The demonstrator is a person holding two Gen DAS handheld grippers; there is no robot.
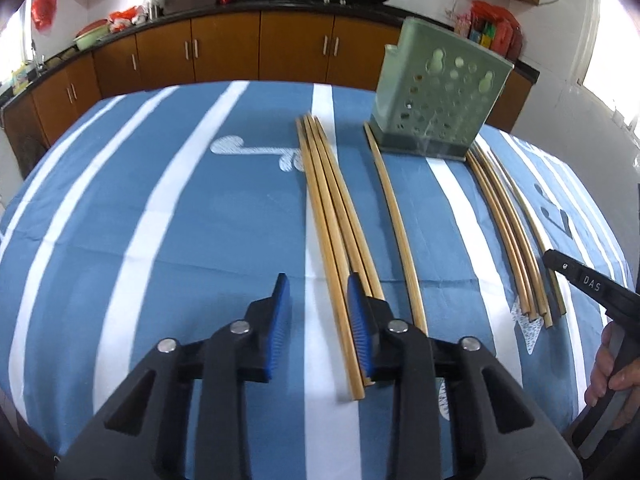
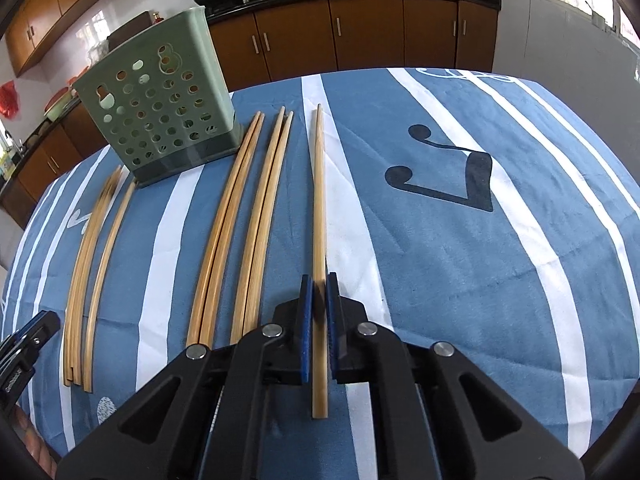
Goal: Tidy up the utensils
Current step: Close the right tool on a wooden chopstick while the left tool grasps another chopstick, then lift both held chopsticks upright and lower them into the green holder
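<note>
Right gripper point(image 2: 319, 292) seemingly clamped on chopstick point(image 2: 319, 200); left gripper point(image 1: 318, 296) jaws wide, holding nothing

A blue cloth point(image 2: 440, 240) is seen, striped in white and printed with dark music notes point(image 2: 444, 178). Pale tan chopsticks point(image 1: 340, 216) are laid across it. A sage-green holder point(image 1: 436, 100) is dotted with round holes. Black grippers point(image 1: 318, 320) are tipped with blue pads point(image 2: 306, 328). Brown cabinets point(image 1: 260, 48) are topped in black.
</note>
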